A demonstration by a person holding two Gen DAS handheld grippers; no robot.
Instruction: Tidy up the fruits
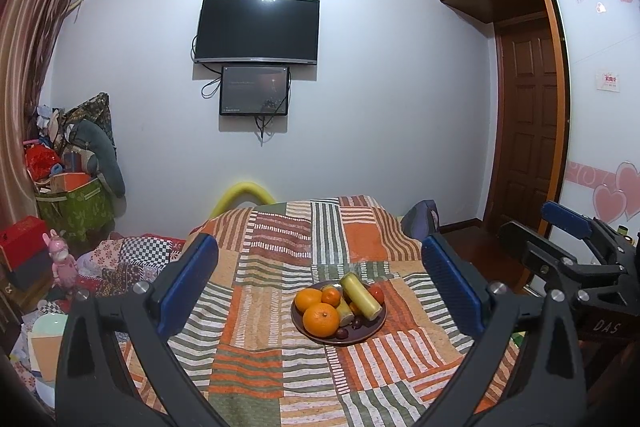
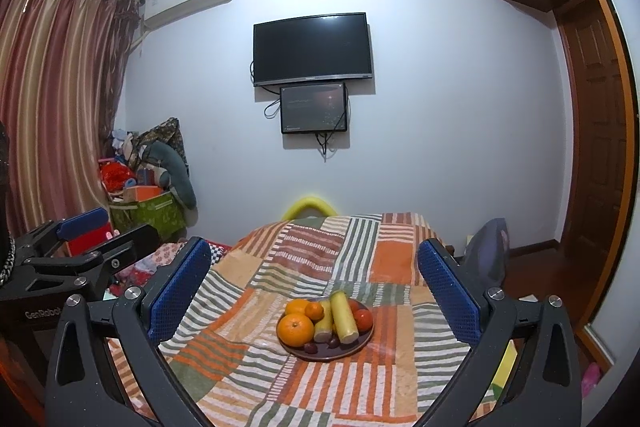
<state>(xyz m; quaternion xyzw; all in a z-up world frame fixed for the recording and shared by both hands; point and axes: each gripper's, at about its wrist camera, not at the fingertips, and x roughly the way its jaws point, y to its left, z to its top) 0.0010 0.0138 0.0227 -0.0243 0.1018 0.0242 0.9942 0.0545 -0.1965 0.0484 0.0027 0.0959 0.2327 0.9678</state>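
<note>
A dark round plate [image 1: 370, 335] [image 2: 362, 341] sits on a table under a striped patchwork cloth [image 1: 280, 367] [image 2: 280, 379]. It holds oranges [image 1: 320, 318] [image 2: 295, 329], two yellow-green cylindrical pieces [image 1: 360, 295] [image 2: 343, 314], a red tomato [image 1: 377, 293] [image 2: 363, 319] and small dark fruits [image 1: 342, 333] [image 2: 310, 347]. My left gripper [image 1: 320, 287] is open and empty, above and short of the plate. My right gripper [image 2: 314, 291] is open and empty at the same distance; it also shows in the left wrist view [image 1: 576, 243], and the left one shows in the right wrist view [image 2: 80, 243].
A wall with a TV [image 1: 256, 29] and a smaller screen [image 1: 254, 90] stands behind the table. A cluttered pile and green box [image 1: 74, 203] are at the left, a chair back [image 1: 420, 219] at the table's far right, a wooden door [image 1: 528, 123] beyond.
</note>
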